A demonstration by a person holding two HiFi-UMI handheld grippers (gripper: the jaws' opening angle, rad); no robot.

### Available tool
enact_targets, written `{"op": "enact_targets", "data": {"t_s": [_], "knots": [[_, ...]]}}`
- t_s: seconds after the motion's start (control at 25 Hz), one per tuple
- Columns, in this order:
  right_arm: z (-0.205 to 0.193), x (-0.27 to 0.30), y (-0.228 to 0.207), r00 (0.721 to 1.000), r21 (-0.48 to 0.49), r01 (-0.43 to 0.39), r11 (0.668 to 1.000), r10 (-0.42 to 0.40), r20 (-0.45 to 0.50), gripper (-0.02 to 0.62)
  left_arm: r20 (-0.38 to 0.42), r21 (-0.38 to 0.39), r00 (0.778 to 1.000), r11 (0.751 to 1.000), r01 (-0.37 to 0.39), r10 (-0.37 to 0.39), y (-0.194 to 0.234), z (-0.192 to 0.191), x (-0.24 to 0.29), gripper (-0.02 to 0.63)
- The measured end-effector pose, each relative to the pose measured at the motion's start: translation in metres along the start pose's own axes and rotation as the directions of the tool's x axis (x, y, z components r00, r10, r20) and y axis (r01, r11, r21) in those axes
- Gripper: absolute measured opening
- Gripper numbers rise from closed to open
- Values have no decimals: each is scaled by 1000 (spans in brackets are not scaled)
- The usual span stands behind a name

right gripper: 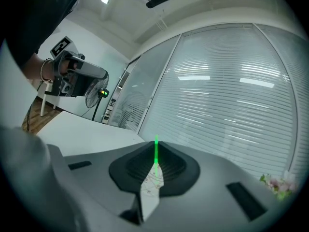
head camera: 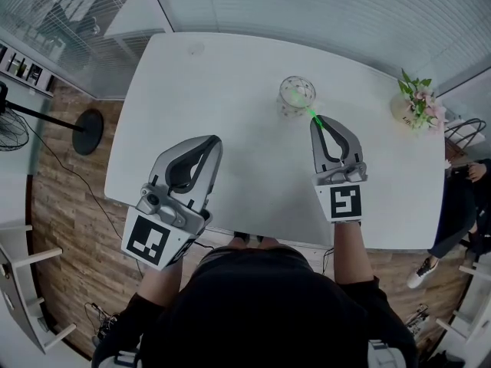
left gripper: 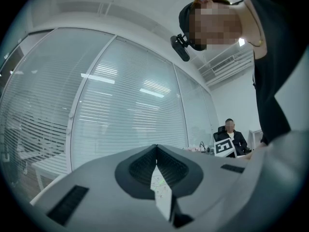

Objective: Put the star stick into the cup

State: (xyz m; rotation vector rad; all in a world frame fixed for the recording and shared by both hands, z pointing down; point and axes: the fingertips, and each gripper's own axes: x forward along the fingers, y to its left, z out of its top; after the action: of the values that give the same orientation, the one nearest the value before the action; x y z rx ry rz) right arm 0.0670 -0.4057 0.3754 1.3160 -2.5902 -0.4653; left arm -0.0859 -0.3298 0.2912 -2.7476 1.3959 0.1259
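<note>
A clear glass cup (head camera: 297, 96) stands on the white table (head camera: 199, 75), towards its far side. My right gripper (head camera: 317, 121) hovers just near-right of the cup, shut on a thin green star stick (head camera: 312, 113) that pokes past the jaw tips toward the cup's rim. In the right gripper view the star stick (right gripper: 156, 151) rises between the closed jaws of the right gripper (right gripper: 156, 146); its star end is not clear to me. My left gripper (head camera: 212, 142) hangs over the table's near left, shut with nothing in it; the left gripper view shows the left gripper (left gripper: 156, 149) with jaws together.
A small pot of pink flowers (head camera: 418, 102) sits at the table's far right corner. A standing fan (head camera: 11, 129) and its round base (head camera: 88, 131) are on the floor to the left. A seated person (head camera: 460, 205) is off the table's right side.
</note>
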Motion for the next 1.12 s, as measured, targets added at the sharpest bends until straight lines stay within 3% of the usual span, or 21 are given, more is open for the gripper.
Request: {"op": "enact_targets", "data": {"t_s": [1.12], "knots": [[-19, -10, 8, 997, 5, 64, 998, -64, -43, 25, 4, -1, 1000, 1000, 29, -29, -4, 3, -11, 14]]}}
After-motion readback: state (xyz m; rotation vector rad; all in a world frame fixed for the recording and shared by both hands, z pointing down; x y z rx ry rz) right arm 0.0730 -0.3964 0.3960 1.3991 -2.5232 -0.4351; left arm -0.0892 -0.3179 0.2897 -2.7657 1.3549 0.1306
